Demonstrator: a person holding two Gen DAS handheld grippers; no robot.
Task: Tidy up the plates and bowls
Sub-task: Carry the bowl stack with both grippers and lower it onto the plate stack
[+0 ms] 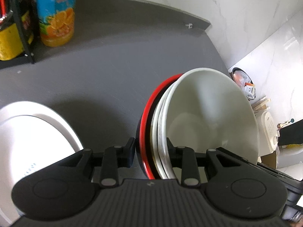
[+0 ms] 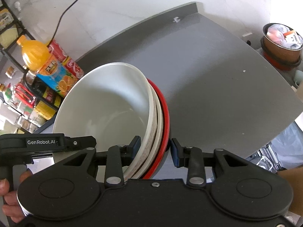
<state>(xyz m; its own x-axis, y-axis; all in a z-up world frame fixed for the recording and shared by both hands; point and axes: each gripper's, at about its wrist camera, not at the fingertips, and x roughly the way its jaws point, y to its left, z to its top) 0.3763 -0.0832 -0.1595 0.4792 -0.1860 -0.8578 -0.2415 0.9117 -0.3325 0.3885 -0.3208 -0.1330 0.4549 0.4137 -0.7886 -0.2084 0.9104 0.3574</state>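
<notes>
The left gripper (image 1: pixel 150 152) was clamped on the rims of a nested bowl stack (image 1: pixel 204 117), white bowls inside a red-rimmed one (image 1: pixel 146 113), held tilted above the grey table (image 1: pixel 113 66). The right gripper (image 2: pixel 155 147) straddled the opposite rim, its right pad seemingly just clear. "GenRobot.AI" showed on the left tool (image 2: pixel 40 142). A white plate (image 1: pixel 28 132) lay nearby; an orange juice bottle (image 1: pixel 55 13) stood farther off.

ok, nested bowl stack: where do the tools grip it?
Pinch the bunched rims of the bowl stack from opposite sides: one finger inside the white bowl, one outside the red-rimmed bowl. Rims nest close, so one pinch spans all.
</notes>
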